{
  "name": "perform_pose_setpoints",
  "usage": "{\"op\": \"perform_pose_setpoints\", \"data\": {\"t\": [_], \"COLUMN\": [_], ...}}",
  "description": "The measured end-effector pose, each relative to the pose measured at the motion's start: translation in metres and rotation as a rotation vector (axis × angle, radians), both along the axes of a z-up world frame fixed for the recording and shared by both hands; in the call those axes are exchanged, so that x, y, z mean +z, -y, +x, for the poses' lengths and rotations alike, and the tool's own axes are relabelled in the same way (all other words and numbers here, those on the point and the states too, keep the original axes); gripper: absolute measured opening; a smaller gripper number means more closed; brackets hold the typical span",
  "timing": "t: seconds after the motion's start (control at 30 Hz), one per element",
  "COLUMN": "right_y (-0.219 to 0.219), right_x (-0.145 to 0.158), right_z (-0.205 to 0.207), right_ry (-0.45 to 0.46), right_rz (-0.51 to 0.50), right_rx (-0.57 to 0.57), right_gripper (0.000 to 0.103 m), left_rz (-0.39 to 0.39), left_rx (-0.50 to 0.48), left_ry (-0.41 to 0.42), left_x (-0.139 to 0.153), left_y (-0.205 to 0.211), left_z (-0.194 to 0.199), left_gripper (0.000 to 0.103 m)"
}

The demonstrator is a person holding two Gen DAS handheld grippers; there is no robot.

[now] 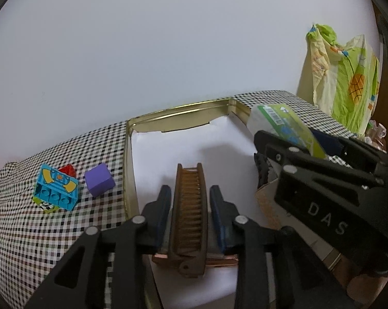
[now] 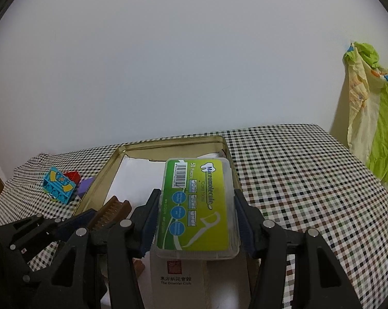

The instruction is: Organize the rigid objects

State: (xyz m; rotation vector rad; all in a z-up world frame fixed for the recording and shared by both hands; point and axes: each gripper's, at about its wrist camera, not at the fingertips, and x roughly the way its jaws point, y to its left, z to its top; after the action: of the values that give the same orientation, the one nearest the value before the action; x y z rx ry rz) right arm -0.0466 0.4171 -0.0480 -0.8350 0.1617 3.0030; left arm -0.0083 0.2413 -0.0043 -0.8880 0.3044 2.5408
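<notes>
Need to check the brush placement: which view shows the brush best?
Left wrist: the brush lies full length between the left tool's pads, inside the tin. Right wrist shows only part of it, at an angle.

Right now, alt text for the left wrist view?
Left tongs straddle a brown comb inside a gold tin lined with white paper, small gaps showing either side. Toy blocks sit left on the checked cloth; right tongs grip a floss-pick box.

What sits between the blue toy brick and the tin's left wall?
A purple cube on the checked cloth, between the blue toy brick and the gold tin. The left wrist view shows it best.
</notes>
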Motion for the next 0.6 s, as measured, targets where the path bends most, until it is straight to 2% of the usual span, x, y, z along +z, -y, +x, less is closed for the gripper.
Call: {"op": "perform_pose_setpoints", "data": {"t": [0.07, 0.17, 0.33, 0.47, 0.6], "right_y": [0.001, -0.001, -0.001, -0.007, -0.020], "right_x": [0.000, -0.001, -0.001, 0.003, 0.008], "right_z": [0.000, 0.000, 0.002, 0.008, 0.015], "right_ry": [0.000, 0.002, -0.008, -0.047, -0.095], "right_rz": [-0.003, -0.012, -0.018, -0.035, -0.107], "right_rx": [0.000, 0.002, 0.007, -0.016, -0.036], "right_gripper": [0.057, 0.058, 0.070, 0.073, 0.079], "left_rz": [0.001, 0.011, 0.036, 0.075, 0.089], "left_rx": [0.005, 0.010, 0.012, 0.014, 0.029], "left_ry": [-0.016, -0.031, -0.014, -0.014, -0.052], "left_x": [0.002, 0.004, 0.006, 0.009, 0.015], "left_y": [0.000, 0.001, 0.003, 0.007, 0.011], "left_z": [0.002, 0.004, 0.002, 0.004, 0.006], "left_gripper": [0.055, 0.071, 0.078, 0.100, 0.101]}}
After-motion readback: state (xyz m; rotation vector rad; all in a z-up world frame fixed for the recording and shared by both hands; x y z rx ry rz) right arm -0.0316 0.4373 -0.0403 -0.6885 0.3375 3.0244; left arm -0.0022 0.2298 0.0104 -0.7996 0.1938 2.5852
